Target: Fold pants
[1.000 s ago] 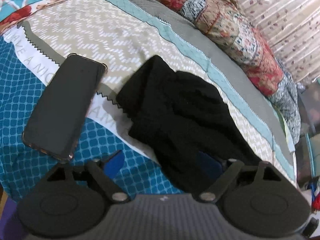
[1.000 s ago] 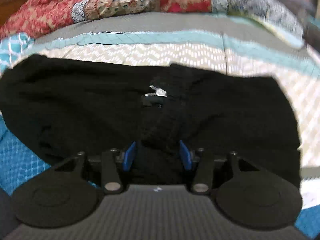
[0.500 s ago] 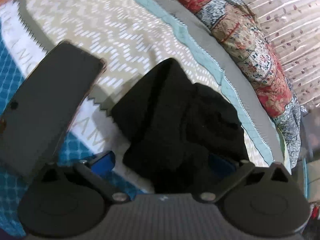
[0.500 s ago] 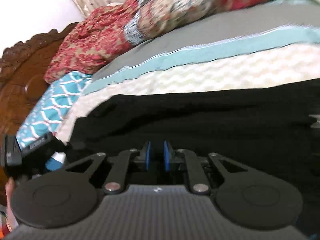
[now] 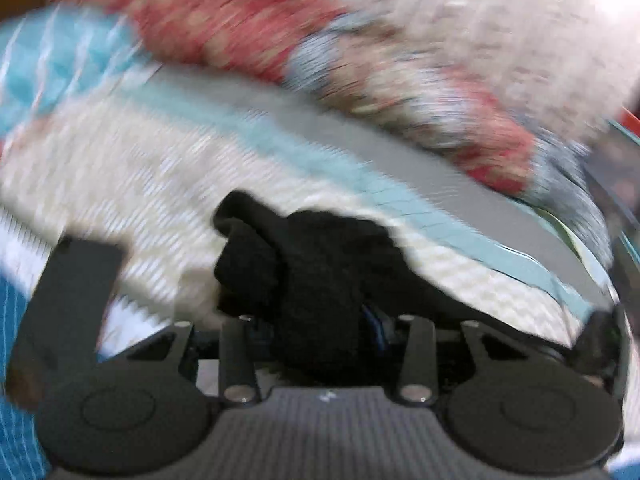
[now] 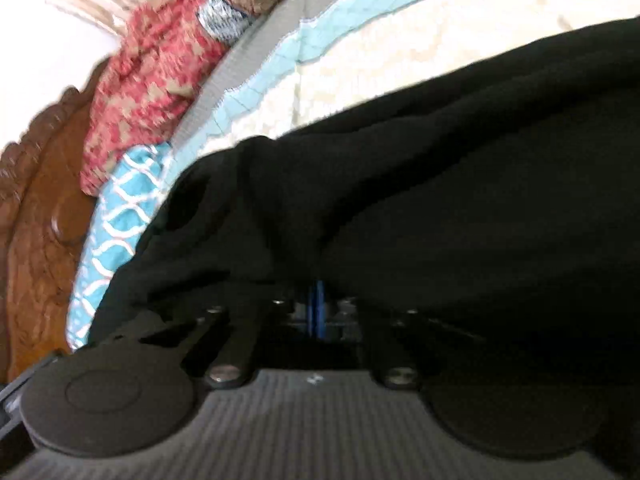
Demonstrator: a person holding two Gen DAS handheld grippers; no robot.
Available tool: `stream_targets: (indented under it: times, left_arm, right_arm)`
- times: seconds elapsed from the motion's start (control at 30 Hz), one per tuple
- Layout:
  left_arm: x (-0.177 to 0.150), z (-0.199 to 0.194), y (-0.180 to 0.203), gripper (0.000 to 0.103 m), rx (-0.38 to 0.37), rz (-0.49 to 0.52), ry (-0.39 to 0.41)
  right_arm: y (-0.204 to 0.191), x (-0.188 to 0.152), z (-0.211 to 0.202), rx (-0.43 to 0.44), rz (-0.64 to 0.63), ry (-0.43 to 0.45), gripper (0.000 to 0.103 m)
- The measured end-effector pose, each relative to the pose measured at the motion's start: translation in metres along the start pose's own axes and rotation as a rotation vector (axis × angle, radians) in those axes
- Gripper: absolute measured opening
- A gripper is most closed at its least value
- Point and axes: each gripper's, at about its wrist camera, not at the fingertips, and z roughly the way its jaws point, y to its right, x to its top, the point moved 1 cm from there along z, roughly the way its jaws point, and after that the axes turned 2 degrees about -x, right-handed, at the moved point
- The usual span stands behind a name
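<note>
So compared to a second ago, both claws have just been closing. The left claw (image 5: 320,332), wide open before, is now clamped on a bunched end of the black pants (image 5: 316,280), with the phone (image 5: 68,300) off to its left on the bed (image 5: 132,168). The right claw (image 6: 316,308) is pinched nearly together on a pants fold, and its view has rolled sideways toward the headboard (image 6: 36,240). Both point downward.

left view motion-blurred | pants (image 5: 320,280) hide left fingers | phone (image 5: 68,304) cut by edge
</note>
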Motion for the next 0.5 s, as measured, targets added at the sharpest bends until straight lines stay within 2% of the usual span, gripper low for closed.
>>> stream_targets:
  times: [0.13, 0.23, 0.3, 0.37, 0.43, 0.5]
  left_arm:
    - [-0.013, -0.011, 0.062, 0.032, -0.093, 0.238, 0.026]
    - [-0.034, -0.005, 0.104, 0.032, -0.2, 0.357, -0.03]
    - [-0.054, 0.004, 0.132, 0.039, -0.26, 0.444, -0.093]
    - [-0.074, 0.011, 0.153, 0.062, -0.286, 0.527, -0.143]
    - [-0.089, 0.01, 0.165, 0.071, -0.314, 0.606, -0.178]
    - [-0.097, -0.001, 0.166, 0.074, -0.335, 0.665, -0.172]
  right_arm:
    - [0.022, -0.001, -0.053, 0.003, 0.02, 0.141, 0.01]
    - [0.047, -0.001, -0.097, -0.024, 0.045, 0.23, 0.01]
    - [0.066, -0.002, -0.122, -0.049, 0.058, 0.277, 0.01]
    - [0.081, -0.007, -0.134, -0.063, 0.09, 0.307, 0.011]
    - [0.096, -0.012, -0.145, -0.066, 0.127, 0.327, 0.012]
    - [0.101, -0.014, -0.148, -0.075, 0.138, 0.344, 0.014]
